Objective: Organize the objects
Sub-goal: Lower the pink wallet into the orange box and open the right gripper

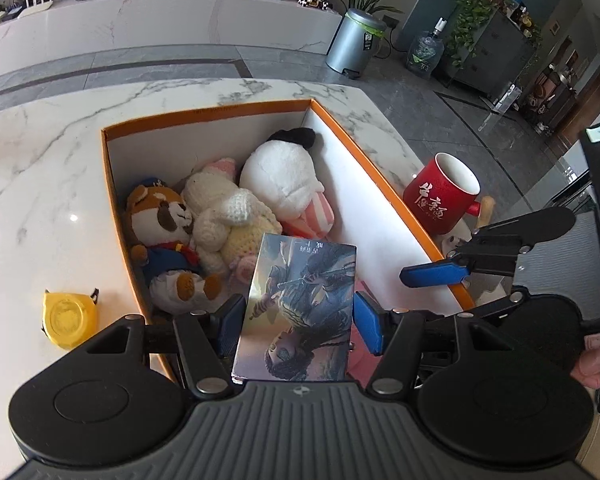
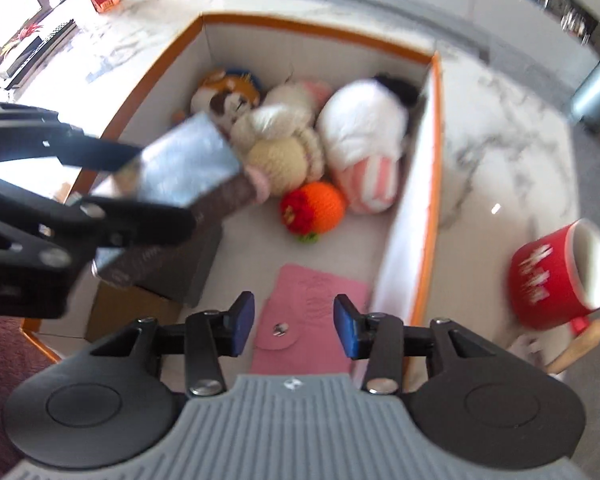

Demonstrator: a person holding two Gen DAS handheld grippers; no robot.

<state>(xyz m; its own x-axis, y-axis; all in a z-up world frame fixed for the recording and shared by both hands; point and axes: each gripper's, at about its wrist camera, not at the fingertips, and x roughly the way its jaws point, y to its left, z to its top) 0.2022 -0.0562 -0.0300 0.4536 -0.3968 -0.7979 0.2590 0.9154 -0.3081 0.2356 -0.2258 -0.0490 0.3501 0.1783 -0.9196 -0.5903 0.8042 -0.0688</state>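
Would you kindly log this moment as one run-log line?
left gripper: shut on book, over box | right gripper: open, above pink wallet | mug, tape measure: outside box

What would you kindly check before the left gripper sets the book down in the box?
1. Hold on the book: the left gripper has its jaws on both side edges. Ok.
2. Book over the box, inside the orange rim. Ok.
3. Landing spot: the stuffed toys fill the far end; the orange ball and the pink wallet lie on the near floor, with bare floor between them. Ok, but tight.
4. Right gripper: jaws open, empty, above the wallet, close to the book's path. Not ok.
5. Red mug: outside the box, apart from its wall. Ok.
6. What lies right under the book: hidden. Cannot tell.
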